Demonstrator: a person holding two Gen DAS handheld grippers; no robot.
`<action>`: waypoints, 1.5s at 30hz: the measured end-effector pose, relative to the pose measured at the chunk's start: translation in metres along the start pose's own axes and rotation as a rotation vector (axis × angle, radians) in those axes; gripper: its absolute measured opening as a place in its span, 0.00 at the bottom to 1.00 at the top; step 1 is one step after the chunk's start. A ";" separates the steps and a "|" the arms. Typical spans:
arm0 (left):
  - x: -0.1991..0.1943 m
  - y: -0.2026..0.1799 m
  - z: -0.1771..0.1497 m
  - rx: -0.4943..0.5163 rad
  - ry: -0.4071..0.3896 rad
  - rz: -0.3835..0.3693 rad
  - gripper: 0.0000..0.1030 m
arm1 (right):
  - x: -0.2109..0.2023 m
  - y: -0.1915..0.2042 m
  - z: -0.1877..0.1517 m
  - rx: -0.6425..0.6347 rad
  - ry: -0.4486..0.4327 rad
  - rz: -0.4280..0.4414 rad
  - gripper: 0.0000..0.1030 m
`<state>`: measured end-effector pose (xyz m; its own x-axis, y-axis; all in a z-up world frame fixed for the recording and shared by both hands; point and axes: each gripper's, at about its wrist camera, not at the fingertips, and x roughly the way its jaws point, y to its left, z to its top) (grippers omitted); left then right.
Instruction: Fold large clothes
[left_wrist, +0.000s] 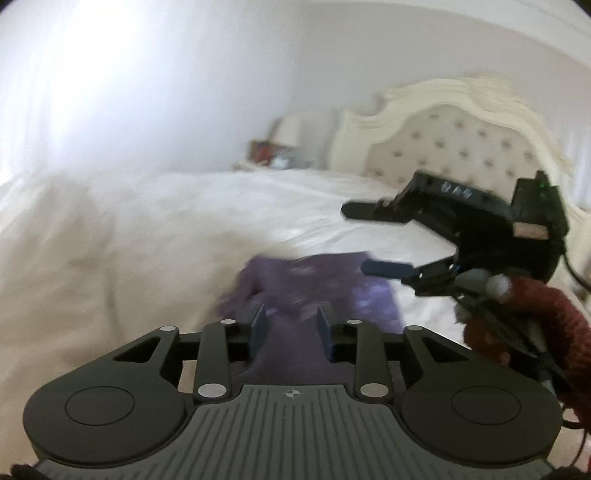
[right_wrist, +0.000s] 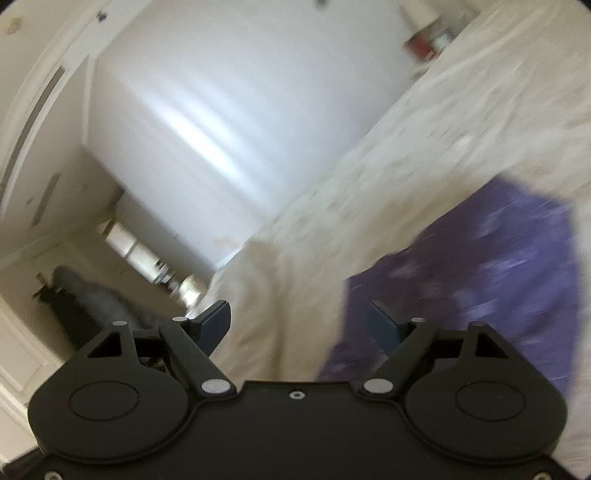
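Both views are smeared with motion blur, so fine detail is hard to call. On the wide bed covered in a cream-white quilt (left_wrist: 155, 236) lies the purple patterned garment (left_wrist: 314, 291), spread flat in a roughly rectangular shape with a rumpled bulge along its left edge.

The left gripper (left_wrist: 291, 328), black with 2 blue finger pads, hangs just over the near end of that garment. Its jaws stand a narrow way apart, and purple cloth shows in the gap between them, but the pads are not pressing on it as far as the left wrist view shows.

Over to the right in the same view, the right gripper (left_wrist: 373, 240) hovers above the far right corner of the garment. Its 2 fingers are spread wide, one above the other, with nothing between them. A dark red knitted sleeve (left_wrist: 532, 317) reaches in behind it, with black cables trailing past.

From the right wrist view, tilted hard, the right gripper (right_wrist: 303, 325) shows the same wide spread, empty, with the purple patterned garment (right_wrist: 480, 280) under its right finger and the cream-white quilt (right_wrist: 424, 147) under the rest.

At the back stands a cream tufted headboard with a carved frame (left_wrist: 461, 144), and beside it a pale bedside table with blurred items (left_wrist: 273, 155).
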<state>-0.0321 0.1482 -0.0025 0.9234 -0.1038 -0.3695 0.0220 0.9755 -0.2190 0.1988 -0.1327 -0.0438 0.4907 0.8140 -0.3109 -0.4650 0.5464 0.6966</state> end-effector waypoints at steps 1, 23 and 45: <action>0.004 -0.007 0.002 0.020 -0.002 -0.031 0.41 | -0.012 -0.006 0.000 0.004 -0.022 -0.026 0.81; 0.106 0.030 -0.055 -0.102 0.242 -0.069 0.36 | -0.036 -0.039 -0.027 -0.222 -0.012 -0.439 0.75; 0.107 0.027 -0.056 -0.090 0.216 -0.044 0.36 | 0.123 -0.042 -0.013 -0.486 0.216 -0.569 0.24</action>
<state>0.0456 0.1528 -0.0984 0.8188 -0.1945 -0.5401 0.0175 0.9488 -0.3153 0.2690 -0.0533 -0.1193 0.6194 0.3757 -0.6894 -0.4801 0.8760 0.0461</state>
